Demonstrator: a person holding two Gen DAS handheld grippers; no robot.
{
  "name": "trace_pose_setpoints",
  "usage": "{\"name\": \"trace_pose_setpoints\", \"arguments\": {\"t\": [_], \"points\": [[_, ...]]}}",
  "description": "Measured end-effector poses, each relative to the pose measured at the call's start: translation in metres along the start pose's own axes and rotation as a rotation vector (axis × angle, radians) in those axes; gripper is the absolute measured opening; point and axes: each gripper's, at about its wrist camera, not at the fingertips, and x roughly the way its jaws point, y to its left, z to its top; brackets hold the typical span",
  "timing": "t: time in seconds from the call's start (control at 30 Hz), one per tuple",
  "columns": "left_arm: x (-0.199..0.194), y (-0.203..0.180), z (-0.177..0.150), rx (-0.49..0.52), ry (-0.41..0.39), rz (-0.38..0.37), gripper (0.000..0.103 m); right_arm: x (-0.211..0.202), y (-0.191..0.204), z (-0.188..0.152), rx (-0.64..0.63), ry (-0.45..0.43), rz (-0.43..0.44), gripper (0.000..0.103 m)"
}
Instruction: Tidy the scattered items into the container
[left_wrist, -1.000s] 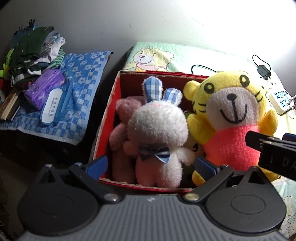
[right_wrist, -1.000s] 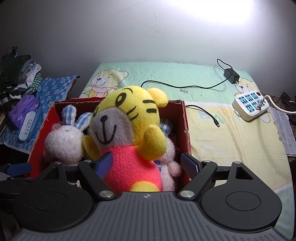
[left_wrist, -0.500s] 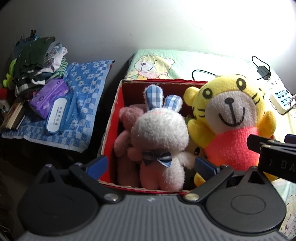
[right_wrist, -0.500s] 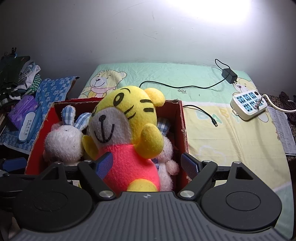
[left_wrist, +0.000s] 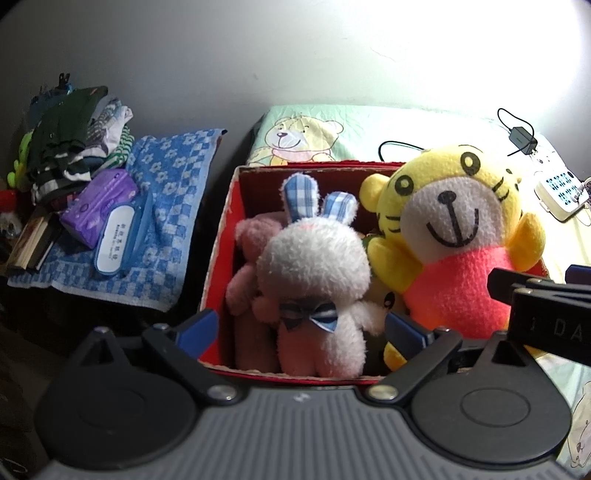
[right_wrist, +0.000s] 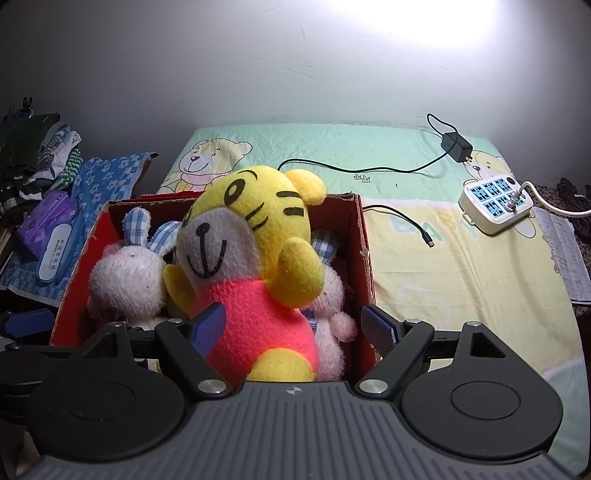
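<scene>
A red cardboard box (left_wrist: 218, 258) (right_wrist: 365, 243) sits on the bed and is packed with plush toys. A white bunny (left_wrist: 314, 273) (right_wrist: 125, 280) with blue plaid ears stands at its front left, a pink plush (left_wrist: 255, 240) behind it. A yellow tiger (left_wrist: 458, 236) (right_wrist: 255, 258) in a pink shirt leans upright on the right side. My left gripper (left_wrist: 301, 328) is open just in front of the bunny, holding nothing. My right gripper (right_wrist: 293, 325) is open with the tiger's body between its fingers, not squeezed.
A white power strip (right_wrist: 495, 203) and black charger cables (right_wrist: 369, 170) lie on the bear-print sheet (right_wrist: 461, 288) right of the box. To the left, a blue towel (left_wrist: 170, 199) carries a purple pack (left_wrist: 99, 203), a white case (left_wrist: 118, 240) and piled clothes (left_wrist: 74, 144).
The left view has shifted, so the box sits slightly lower in it. The tiger's head has leaned a little further over the bunny. Both grippers stay open.
</scene>
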Motion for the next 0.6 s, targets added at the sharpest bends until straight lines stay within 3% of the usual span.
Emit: {"name": "trace_pose_setpoints", "arguments": {"t": [0.6], "points": [[0.0002,0.0049,-0.0005,-0.024,0.011,-0.009,0.094,-0.0027,-0.0004,-0.0015,0.009,-0.014,0.005,0.083]]}}
